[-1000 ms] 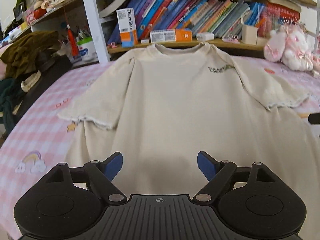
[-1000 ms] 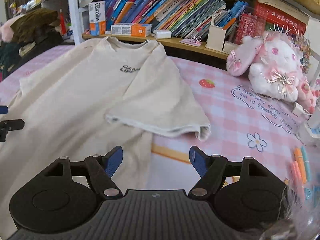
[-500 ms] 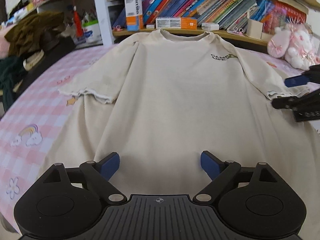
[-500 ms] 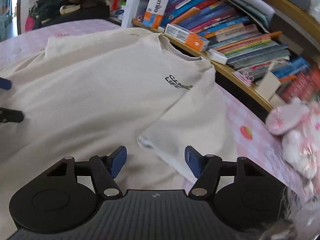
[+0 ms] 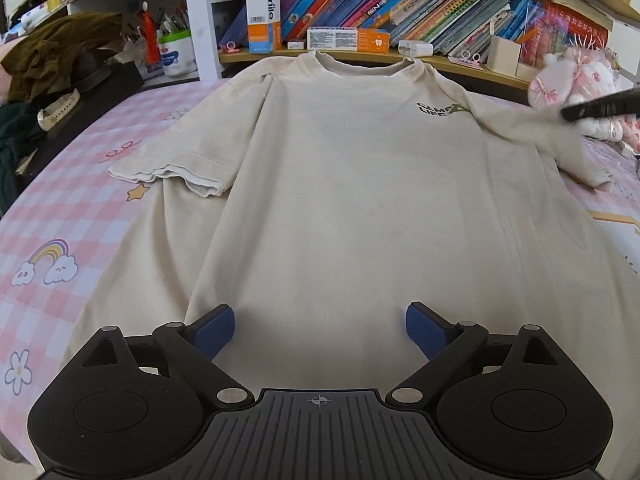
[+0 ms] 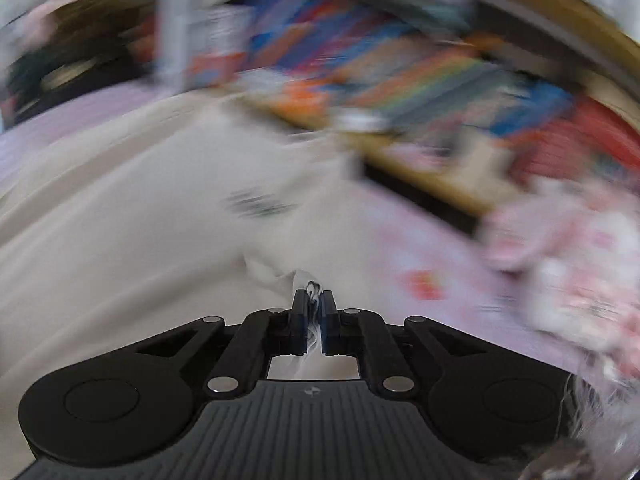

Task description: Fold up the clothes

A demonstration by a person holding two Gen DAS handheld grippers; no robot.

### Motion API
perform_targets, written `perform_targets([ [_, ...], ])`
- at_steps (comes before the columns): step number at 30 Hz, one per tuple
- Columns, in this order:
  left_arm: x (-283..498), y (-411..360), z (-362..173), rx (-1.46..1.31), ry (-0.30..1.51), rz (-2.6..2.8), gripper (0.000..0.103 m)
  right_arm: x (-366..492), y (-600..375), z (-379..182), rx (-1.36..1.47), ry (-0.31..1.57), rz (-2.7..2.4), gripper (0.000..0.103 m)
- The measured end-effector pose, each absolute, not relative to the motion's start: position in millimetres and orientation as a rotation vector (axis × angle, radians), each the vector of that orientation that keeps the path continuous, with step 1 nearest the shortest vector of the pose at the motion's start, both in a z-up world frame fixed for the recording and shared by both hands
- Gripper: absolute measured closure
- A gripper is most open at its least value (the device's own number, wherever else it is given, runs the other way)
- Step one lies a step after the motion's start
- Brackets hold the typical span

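1. Cream short-sleeved cotton T-shirt [image 5: 344, 184], left wrist view: it is laid flat, front up, on the pink-and-white checked bedsheet [image 5: 60, 208], with the collar toward the wooden bookshelf of coloured books [image 5: 400, 4]. One sleeve lies flat on the sheet at picture-left; the other sleeve [image 5: 536, 128] is lifted at picture-right.
2. Same view: the left gripper [image 5: 320, 326] is seen low over the hem region. Its blue-padded fingers [image 5: 214, 326] are spread wide, having just been opening further, and nothing is held between them; only shirt fabric lies beneath.
3. Same view: the right gripper [image 5: 588, 110] is seen as a dark blurred bar at the raised sleeve, near a pink plush toy [image 5: 572, 76].
4. Right wrist view (heavily motion-blurred): the right gripper [image 6: 314, 312] has just been closing, and its jaws are now pressed together on a bunched bit of the sleeve cloth [image 6: 276, 276]. The chest print is discernible beyond, as a dark smear.
5. Step judged in hand: the sleeve is being carried inward over the body. For a clean fold, the pinch should be kept firm, the sleeve drawn straight across, and the crease kept parallel to the side seam. The body could be steadied by the free left gripper if dragging is noticed.
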State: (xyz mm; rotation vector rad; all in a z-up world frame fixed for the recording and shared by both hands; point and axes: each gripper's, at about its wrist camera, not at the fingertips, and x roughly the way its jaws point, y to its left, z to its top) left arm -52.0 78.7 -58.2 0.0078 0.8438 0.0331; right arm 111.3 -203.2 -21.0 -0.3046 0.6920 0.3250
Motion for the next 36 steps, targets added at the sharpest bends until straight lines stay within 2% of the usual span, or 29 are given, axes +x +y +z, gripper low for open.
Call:
perform_targets([
  [7, -51, 80, -58, 0.012, 0.849, 0.022, 0.007, 195, -296, -46, -0.3, 0.832, -0.055, 0.098],
  [16, -51, 80, -54, 0.015, 0.885, 0.029, 0.007, 212, -318, -79, -0.305, 0.89, -0.139, 0.096],
  [18, -54, 83, -50, 0.013, 0.883, 0.038, 0.007, 201, -317, -74, -0.266, 0.881, -0.156, 0.082],
  [21, -58, 96, -38, -0.017, 0.846, 0.082, 0.007, 173, -311, -55, -0.2, 0.822, -0.118, 0.069],
  [24, -55, 119, -26, -0.077, 0.808, 0.132, 0.007, 132, -292, -40, -0.164, 0.791, 0.009, 0.06],
  [30, -29, 190, -11, -0.25, 0.733, 0.214, 0.008, 47, -228, -33, -0.139, 0.818, 0.225, 0.052],
  [34, -6, 239, -16, -0.346, 0.689, 0.299, 0.01, -10, -182, -36, -0.185, 0.832, 0.246, 0.05],
  [36, 8, 260, -22, -0.408, 0.681, 0.312, 0.022, -31, -164, -38, -0.206, 0.851, 0.209, 0.049],
])
